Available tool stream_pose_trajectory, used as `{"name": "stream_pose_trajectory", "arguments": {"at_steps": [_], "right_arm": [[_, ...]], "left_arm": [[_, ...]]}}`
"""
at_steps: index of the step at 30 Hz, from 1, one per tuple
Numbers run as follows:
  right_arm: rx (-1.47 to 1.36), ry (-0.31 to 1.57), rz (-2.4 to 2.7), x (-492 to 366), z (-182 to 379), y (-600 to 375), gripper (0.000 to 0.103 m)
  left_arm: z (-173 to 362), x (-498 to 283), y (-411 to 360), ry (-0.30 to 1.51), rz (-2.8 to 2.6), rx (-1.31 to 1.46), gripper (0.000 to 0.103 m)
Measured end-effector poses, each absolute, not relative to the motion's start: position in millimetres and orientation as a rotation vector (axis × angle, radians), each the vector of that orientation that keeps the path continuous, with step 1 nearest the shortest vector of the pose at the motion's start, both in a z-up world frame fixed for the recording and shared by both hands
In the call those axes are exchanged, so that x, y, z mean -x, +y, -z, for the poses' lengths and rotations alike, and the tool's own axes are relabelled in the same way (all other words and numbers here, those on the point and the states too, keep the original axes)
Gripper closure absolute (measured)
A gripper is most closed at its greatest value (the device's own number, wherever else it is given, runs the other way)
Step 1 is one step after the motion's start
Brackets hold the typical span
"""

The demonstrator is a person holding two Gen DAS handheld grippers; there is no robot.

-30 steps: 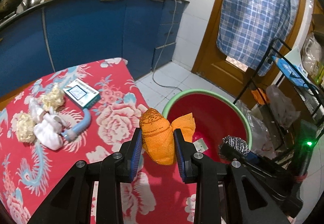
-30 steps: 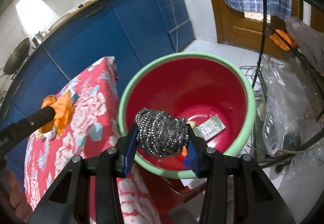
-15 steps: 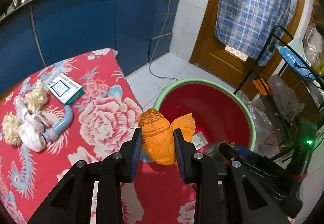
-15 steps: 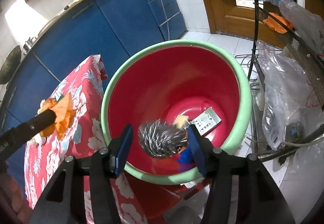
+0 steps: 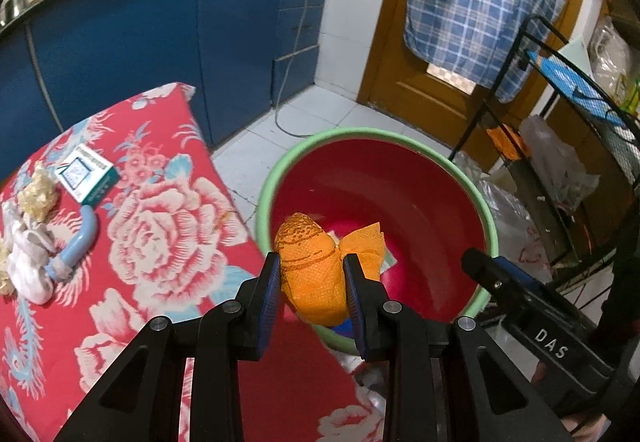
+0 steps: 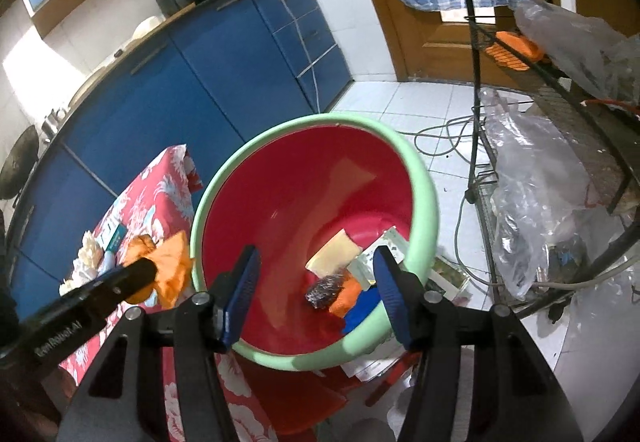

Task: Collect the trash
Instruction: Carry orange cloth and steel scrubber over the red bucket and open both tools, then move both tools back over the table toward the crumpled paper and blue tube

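Your left gripper [image 5: 310, 284] clamps one orange cloth wad [image 5: 310, 270] at the rim of the one red basin [image 6: 316, 146]. Your right gripper [image 6: 316, 294] gapes empty above it; one steel scourer [image 6: 324, 288] lies inside.

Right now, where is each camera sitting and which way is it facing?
Left wrist: rides the left gripper, looking forward and down at the bucket and the flowered tablecloth; its fingers clamp an orange cloth, with the right gripper at lower right.
Right wrist: rides the right gripper, looking down into the bucket, fingers apart and empty above a steel scrubber.
Shared: bucket, tablecloth, orange cloth, blue cabinets, door curtain.
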State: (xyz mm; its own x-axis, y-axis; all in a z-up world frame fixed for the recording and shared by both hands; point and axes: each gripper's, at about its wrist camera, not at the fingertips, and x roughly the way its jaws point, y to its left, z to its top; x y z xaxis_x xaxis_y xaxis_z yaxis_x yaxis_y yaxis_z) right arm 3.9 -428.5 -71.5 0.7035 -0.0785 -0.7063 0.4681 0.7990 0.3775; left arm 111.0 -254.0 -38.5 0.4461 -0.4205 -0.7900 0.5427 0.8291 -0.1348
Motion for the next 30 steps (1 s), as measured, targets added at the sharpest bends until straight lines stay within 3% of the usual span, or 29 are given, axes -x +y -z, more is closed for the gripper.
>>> {"name": "stream_pose_trajectory", "arguments": {"at_steps": [4,8,30], "right_arm": [[-0.588,0.723,0.335,1,71,-434,0.043],[-0.596,0.716,0.342,4,70,-438,0.043],[-0.541,0.715,0.244,-6,52,-396,0.043]], "left_arm": [[42,-108,-266,0.936,0.633,-0.161,0.066],[46,-108,-272,0.952,0.637,-0.171,0.053],[19,-122,-182,0.885,0.468,-0.058,0.052]]}}
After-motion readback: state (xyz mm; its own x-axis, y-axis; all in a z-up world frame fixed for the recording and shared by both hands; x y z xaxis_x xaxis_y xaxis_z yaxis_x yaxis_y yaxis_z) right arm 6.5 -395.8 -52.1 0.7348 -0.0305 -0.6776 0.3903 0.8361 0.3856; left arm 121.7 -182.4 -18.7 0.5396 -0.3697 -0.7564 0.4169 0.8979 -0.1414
